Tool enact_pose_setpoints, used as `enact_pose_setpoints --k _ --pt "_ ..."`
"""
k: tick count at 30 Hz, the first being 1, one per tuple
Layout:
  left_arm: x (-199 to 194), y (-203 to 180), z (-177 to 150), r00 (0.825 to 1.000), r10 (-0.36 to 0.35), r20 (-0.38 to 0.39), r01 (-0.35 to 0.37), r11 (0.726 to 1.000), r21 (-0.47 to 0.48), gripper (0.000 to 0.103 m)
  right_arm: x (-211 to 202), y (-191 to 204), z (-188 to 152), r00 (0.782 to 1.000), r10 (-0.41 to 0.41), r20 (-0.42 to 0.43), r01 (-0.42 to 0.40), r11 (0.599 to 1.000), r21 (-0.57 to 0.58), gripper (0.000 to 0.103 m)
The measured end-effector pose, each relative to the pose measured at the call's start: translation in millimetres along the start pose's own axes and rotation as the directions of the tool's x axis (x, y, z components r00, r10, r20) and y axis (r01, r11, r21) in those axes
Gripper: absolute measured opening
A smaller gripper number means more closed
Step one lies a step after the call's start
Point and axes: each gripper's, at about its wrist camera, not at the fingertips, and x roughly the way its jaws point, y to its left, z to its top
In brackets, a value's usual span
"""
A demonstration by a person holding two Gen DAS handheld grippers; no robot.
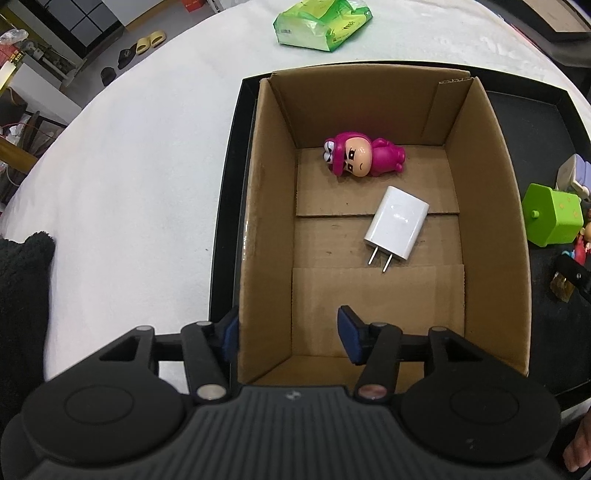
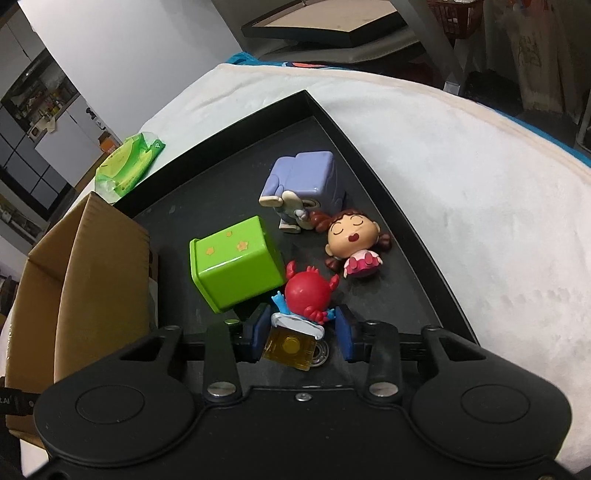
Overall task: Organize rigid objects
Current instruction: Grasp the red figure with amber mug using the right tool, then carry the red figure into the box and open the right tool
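The left tongs (image 1: 288, 336) are hanging with their jaws apart, straddling the near left wall of the cardboard box (image 1: 266, 229); one blue pad is sitting outside the wall, the other inside, gripping nothing. Inside the box, a pink figurine (image 1: 364, 155) is lying on its side near the far end, and a white charger plug (image 1: 397, 223) is resting just beside it toward the near end. The box is standing in the black tray (image 2: 399, 206) on the white-covered bench (image 1: 129, 177), with a green tissue pack (image 1: 321, 22) lying beyond. To the right, in the tray, a green cube (image 2: 232, 266), a lavender cube toy (image 2: 306, 177) and a girl figurine (image 2: 354, 243) are lying near one another. The right tongs (image 2: 301, 330) are bracketing a red crab figurine (image 2: 306, 291) on its yellow base; I cannot tell whether the pads are pressing it.
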Motion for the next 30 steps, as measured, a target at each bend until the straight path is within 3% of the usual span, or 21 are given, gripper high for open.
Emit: enact_pose_setpoints --k 9,30 --pt "-3 5 -4 0.999 -0.034 0.010 0.034 0.999 0.000 0.054 -16 4 4 0.999 0.013 -0.037 -0.013 1.000 0.014 0.037" --pt "-10 35 -19 0.989 -0.133 0.064 0.136 0.989 -0.052 0.051 -67 56 27 0.998 0.037 0.043 -0.033 0.995 -0.098 0.037"
